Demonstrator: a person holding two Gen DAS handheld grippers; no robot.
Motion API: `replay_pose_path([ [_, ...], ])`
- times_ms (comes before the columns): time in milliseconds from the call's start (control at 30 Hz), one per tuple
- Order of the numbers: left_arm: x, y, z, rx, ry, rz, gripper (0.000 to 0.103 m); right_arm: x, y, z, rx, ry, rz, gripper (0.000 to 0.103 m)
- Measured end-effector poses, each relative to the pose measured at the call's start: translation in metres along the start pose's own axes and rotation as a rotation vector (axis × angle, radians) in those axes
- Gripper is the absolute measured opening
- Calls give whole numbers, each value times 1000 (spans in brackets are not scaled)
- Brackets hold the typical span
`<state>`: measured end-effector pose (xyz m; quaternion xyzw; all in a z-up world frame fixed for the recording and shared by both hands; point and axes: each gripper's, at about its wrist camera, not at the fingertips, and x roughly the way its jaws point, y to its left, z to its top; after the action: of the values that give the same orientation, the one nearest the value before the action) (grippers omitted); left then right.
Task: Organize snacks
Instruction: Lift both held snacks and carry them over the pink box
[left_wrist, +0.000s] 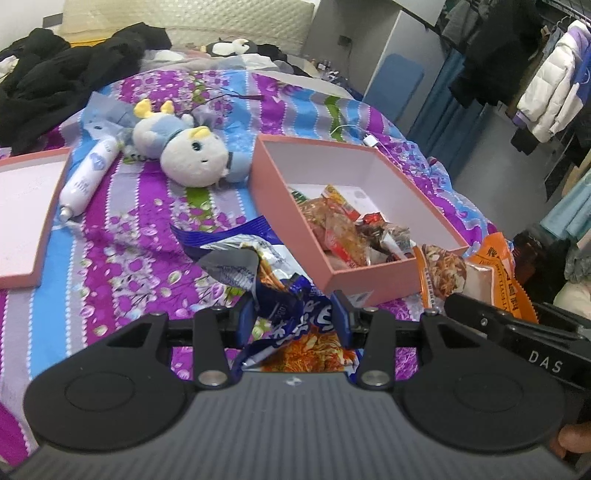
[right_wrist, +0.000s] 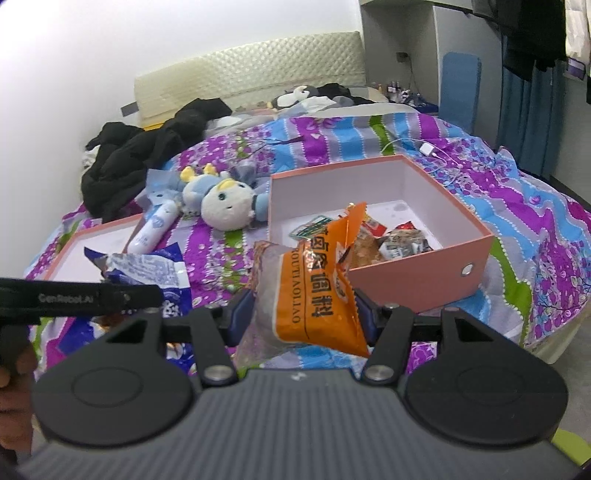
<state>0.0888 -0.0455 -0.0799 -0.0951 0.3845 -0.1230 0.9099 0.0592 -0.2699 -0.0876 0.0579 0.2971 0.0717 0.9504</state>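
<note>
A pink open box (left_wrist: 291, 218) (right_wrist: 413, 280) sits on the bed with several snack packs inside. My left gripper (left_wrist: 295, 317) is shut on a blue and white snack bag (left_wrist: 273, 291), held just in front of the box's near corner. That bag also shows at the left of the right wrist view (right_wrist: 147, 273). My right gripper (right_wrist: 303, 314) is shut on an orange snack packet (right_wrist: 317, 291), held up in front of the box's near left side. The orange packet also shows at the right in the left wrist view (left_wrist: 476, 277).
The pink box lid (left_wrist: 26, 210) (right_wrist: 77, 251) lies to the left. A plush toy (left_wrist: 192, 151) (right_wrist: 229, 206) and a white tube (left_wrist: 88, 173) (right_wrist: 155, 225) lie behind it. Black clothes (right_wrist: 140, 162) lie farther back. A charger cable (right_wrist: 428, 151) lies beyond the box.
</note>
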Motion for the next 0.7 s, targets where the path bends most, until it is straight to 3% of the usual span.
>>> replay_pose_path([
  [433, 84, -24, 80, 48, 6, -42, 48, 63, -46, 46, 29, 12, -39, 60],
  [700, 158, -34, 137, 72, 35, -58, 48, 116, -76, 79, 57, 27, -50, 60],
])
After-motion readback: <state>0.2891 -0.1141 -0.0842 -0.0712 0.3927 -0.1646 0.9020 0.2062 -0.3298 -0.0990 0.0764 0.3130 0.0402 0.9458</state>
